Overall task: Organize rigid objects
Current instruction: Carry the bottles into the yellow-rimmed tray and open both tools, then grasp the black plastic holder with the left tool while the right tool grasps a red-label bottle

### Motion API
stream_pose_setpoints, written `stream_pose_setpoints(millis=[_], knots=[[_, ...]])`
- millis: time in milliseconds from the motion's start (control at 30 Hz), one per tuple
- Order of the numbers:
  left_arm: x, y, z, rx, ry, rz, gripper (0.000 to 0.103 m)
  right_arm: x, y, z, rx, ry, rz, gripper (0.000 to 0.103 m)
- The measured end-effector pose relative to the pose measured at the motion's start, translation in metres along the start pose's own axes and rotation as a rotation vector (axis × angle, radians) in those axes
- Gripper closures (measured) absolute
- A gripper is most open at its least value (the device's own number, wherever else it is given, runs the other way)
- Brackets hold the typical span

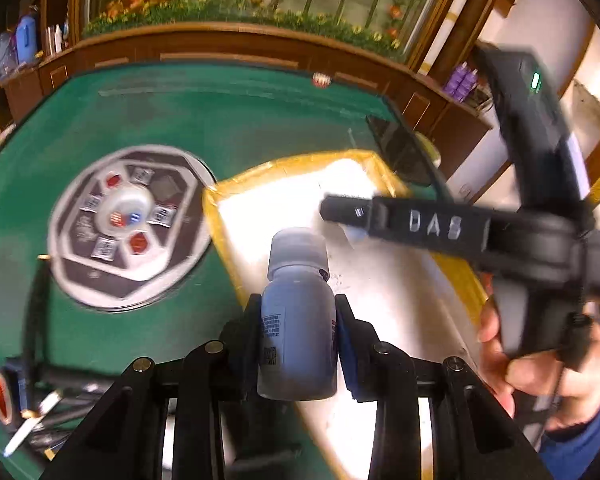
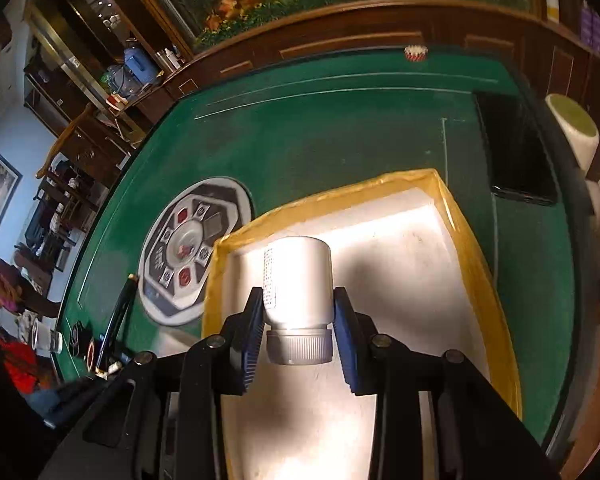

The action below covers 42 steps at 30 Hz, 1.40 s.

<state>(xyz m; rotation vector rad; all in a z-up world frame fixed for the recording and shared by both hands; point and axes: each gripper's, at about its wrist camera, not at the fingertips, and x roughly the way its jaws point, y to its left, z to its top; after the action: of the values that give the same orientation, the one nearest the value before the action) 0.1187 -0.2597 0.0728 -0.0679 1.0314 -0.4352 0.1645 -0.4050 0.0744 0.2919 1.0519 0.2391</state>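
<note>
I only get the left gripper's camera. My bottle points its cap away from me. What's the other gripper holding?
Observer: The right gripper is shut on a white bottle, cap toward the camera.
Operator: Is it over the tray too?
Observer: Yes, over the yellow-edged tray, which looks empty under it.
Operator: Anything past the tray?
Observer: A dark phone lies flat on the green table beyond the tray's far right corner.
</note>
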Motion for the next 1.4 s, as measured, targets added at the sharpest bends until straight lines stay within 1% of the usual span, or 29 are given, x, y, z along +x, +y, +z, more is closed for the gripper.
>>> stream_pose_setpoints(millis=[133, 200, 333, 533, 567, 633, 767, 833, 900, 1000, 1033, 1067, 1133, 1233, 1300, 1333, 1367, 1400], knots=[[0.022, -0.005, 0.001, -0.016, 0.015, 0.021, 0.068, 0.021, -0.001, 0.007, -0.026, 0.056, -0.042, 0.071], [0.027, -0.01, -0.001, 0.004, 0.01, 0.051, 0.068, 0.026, 0.003, 0.008, -0.048, 0.064, -0.056, 0.071], [0.032, -0.012, -0.005, 0.001, 0.014, 0.054, 0.068, 0.037, 0.006, 0.011, -0.071, 0.075, -0.079, 0.071], [0.037, -0.017, -0.006, 0.015, -0.011, 0.072, 0.067, 0.047, -0.004, 0.009, -0.059, 0.099, -0.092, 0.071], [0.037, -0.016, -0.006, 0.018, -0.011, 0.072, 0.066, 0.046, -0.005, 0.008, -0.063, 0.091, -0.088, 0.071], [0.036, -0.017, -0.007, 0.023, -0.009, 0.058, 0.06, 0.045, -0.005, 0.008, -0.064, 0.089, -0.082, 0.071], [0.034, -0.016, -0.007, 0.028, -0.002, 0.027, 0.054, 0.034, -0.007, 0.007, -0.045, 0.066, -0.076, 0.068], [0.024, -0.015, -0.008, 0.03, -0.009, 0.023, 0.052, 0.02, -0.006, 0.004, -0.033, 0.037, -0.084, 0.068], [0.008, -0.012, -0.013, 0.022, -0.025, -0.009, 0.049, 0.001, -0.004, -0.002, -0.018, -0.01, -0.104, 0.068], [-0.017, -0.004, -0.022, 0.019, -0.066, -0.015, 0.043, -0.032, 0.008, -0.019, -0.019, -0.102, -0.088, 0.067], [-0.028, 0.001, -0.027, 0.016, -0.086, -0.017, 0.039, -0.043, 0.014, -0.027, -0.022, -0.136, -0.074, 0.066], [-0.04, 0.007, -0.033, 0.016, -0.1, -0.015, 0.037, -0.052, 0.02, -0.033, -0.024, -0.163, -0.054, 0.062], [-0.063, 0.021, -0.045, 0.013, -0.142, 0.005, 0.037, -0.067, 0.035, -0.047, -0.036, -0.216, -0.044, 0.055], [-0.095, 0.046, -0.064, 0.006, -0.198, 0.034, 0.033, -0.077, 0.07, -0.069, -0.092, -0.259, -0.019, 0.054], [-0.115, 0.068, -0.078, -0.008, -0.225, 0.061, 0.033, -0.076, 0.092, -0.081, -0.108, -0.272, 0.01, 0.054], [-0.121, 0.076, -0.084, -0.007, -0.232, 0.07, 0.03, -0.074, 0.101, -0.087, -0.114, -0.274, 0.029, 0.053], [-0.127, 0.086, -0.089, -0.006, -0.236, 0.091, 0.028, -0.07, 0.112, -0.094, -0.124, -0.271, 0.053, 0.053], [-0.137, 0.1, -0.098, -0.005, -0.248, 0.136, 0.026, -0.066, 0.122, -0.1, -0.135, -0.264, 0.071, 0.053]])
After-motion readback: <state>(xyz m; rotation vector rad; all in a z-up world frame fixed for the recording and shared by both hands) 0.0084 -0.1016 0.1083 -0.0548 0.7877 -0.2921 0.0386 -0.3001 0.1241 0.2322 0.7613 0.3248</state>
